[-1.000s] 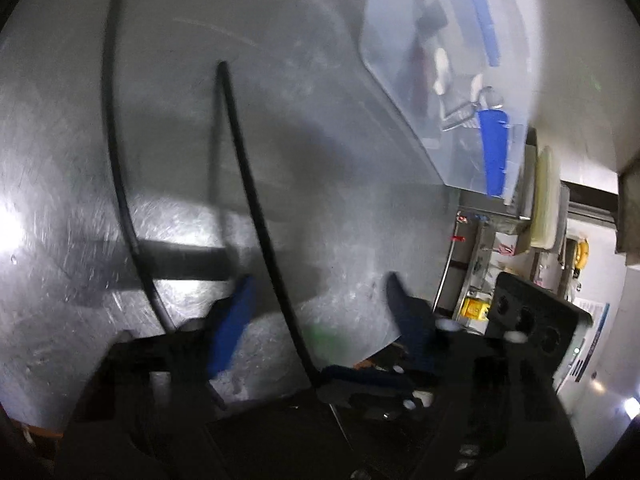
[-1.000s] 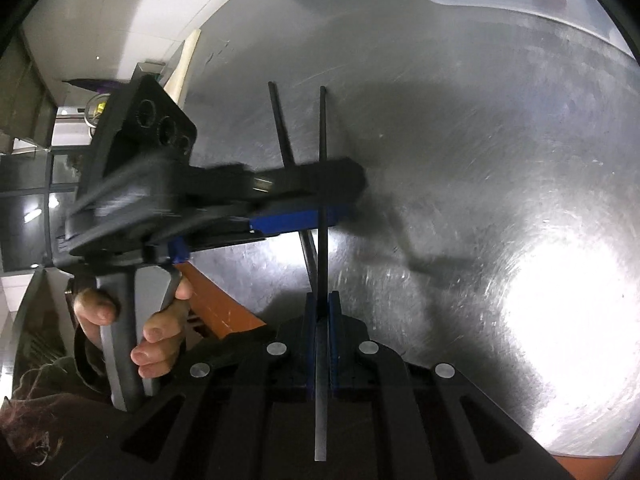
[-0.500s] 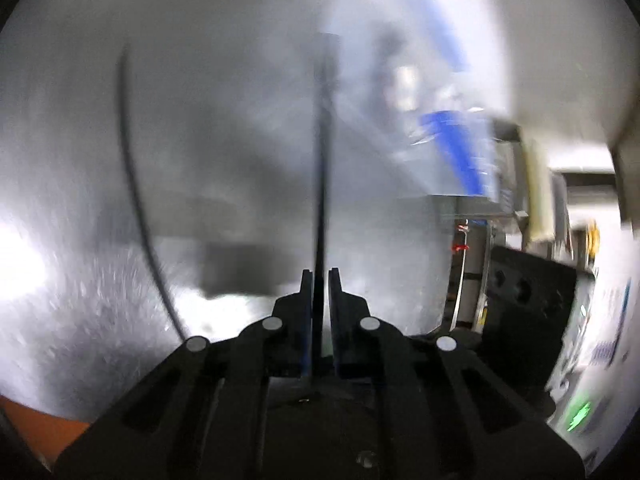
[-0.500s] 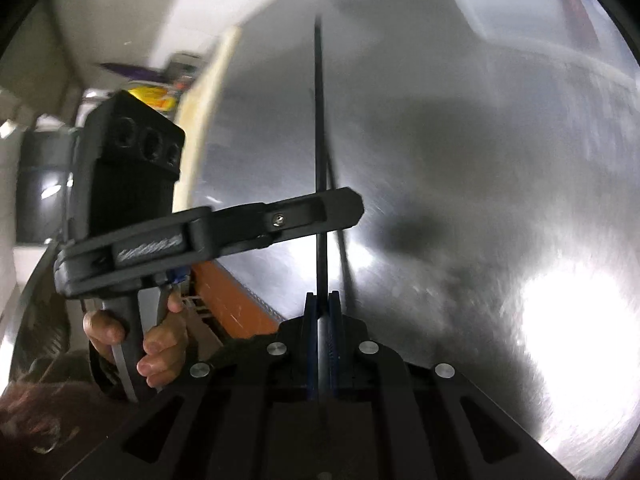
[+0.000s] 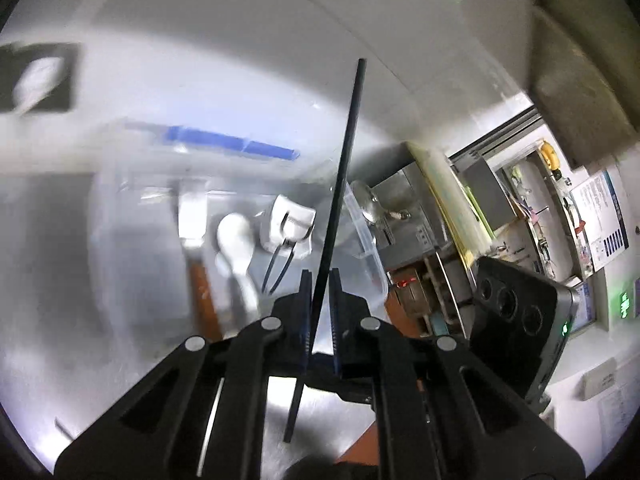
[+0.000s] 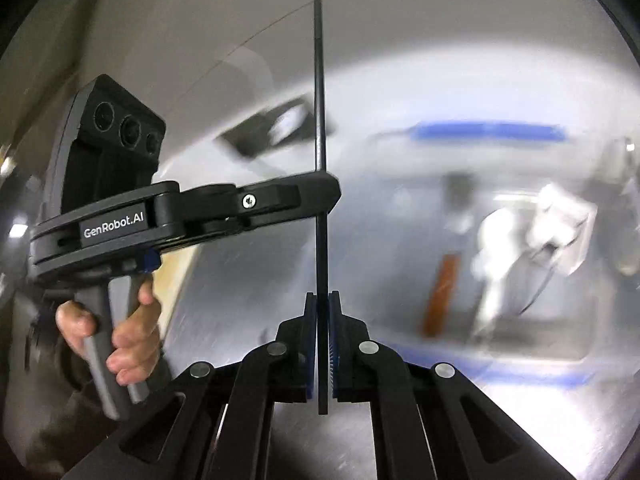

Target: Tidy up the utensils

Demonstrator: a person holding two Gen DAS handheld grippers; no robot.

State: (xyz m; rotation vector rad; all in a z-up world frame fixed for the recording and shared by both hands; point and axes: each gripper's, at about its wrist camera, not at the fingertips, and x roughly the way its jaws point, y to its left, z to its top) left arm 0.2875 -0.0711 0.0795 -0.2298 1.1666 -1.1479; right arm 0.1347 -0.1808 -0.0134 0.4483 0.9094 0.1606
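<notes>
My left gripper (image 5: 320,276) is shut on a black chopstick (image 5: 344,160) that points up and forward. My right gripper (image 6: 322,298) is shut on a second black chopstick (image 6: 319,100), held upright. The left gripper also shows in the right wrist view (image 6: 332,192), on the left, its tip close to that chopstick. Ahead stands a clear plastic bin (image 5: 370,240) with blue clips. It holds a white spoon (image 5: 236,240), a wooden-handled utensil (image 5: 202,280) and a white item with a wire loop (image 5: 290,220). The bin also shows blurred in the right wrist view (image 6: 492,132).
The steel table (image 5: 48,280) lies under both grippers, its orange front edge (image 5: 360,452) low in the left wrist view. Shelves and equipment (image 5: 520,208) stand to the right beyond the table. A white wall rises behind the bin.
Both grippers have lifted off the table, each with a chopstick, and tilted up toward the bin. A second earlier the left gripper was open over the chopsticks; it has since shut on one.
</notes>
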